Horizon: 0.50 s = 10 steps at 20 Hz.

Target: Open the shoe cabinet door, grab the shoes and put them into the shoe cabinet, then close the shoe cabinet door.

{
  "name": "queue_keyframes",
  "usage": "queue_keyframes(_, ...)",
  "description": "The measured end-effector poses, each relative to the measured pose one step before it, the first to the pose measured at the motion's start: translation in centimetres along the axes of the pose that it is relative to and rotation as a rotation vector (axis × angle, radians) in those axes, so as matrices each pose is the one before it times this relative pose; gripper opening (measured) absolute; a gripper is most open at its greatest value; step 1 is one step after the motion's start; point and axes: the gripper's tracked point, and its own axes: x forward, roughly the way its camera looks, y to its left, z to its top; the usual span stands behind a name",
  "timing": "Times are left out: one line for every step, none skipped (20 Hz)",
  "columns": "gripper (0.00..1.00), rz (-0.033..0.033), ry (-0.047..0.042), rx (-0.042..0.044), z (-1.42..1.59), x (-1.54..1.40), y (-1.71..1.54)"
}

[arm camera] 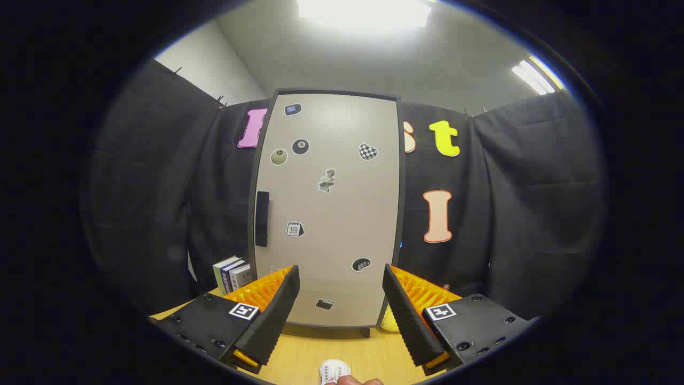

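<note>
While the fingers stand apart, a shoe shows partly below the closed cabinet door.

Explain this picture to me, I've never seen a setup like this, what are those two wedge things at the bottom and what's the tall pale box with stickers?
The camera rides on a hand-held gripper and looks forward along its two fingers; those are the wedges. They stand apart, open, holding nothing. Beyond them stands the shoe cabinet, its sticker-covered door shut, with a dark handle on the door's left side. It sits on a wooden table. A few books stand beside the cabinet, near the left finger. Close to the camera, between the fingers, the toe of a white shoe peeks in, with what looks like a person's fingertip beside it. Black cloth forms the booth's walls.
</note>
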Motion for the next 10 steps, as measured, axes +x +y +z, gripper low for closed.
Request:
queue_keyframes(0.97,-0.00472,-0.00426,-0.00232,0.125,-0.208,-0.124)
queue_keyframes(0.97,-0.00740,-0.00496,-0.00482,0.231,-0.074,-0.230)
queue_keyframes(0.97,-0.00307,-0.00752,-0.00884,0.162,0.158,-0.152)
queue_keyframes(0.97,-0.00724,-0.00855,-0.00639,0.291,0.300,-0.248)
queue_keyframes(0.97,-0.00829,-0.00054,-0.00456,0.167,0.141,-0.210)
queue_keyframes(0.97,-0.00107,0.00441,-0.00154,0.157,0.285,-0.086)
queue_keyframes(0.97,-0.00250,0.00519,0.00324,0.092,0.186,-0.204)
queue_keyframes(0.97,-0.00245,0.00495,0.01064,0.117,0.176,-0.226)
queue_keyframes(0.97,-0.00417,0.00503,0.01186,-0.078,0.234,-0.213)
queue_keyframes(0.97,-0.00825,0.00348,0.00784,0.126,0.069,-0.322)
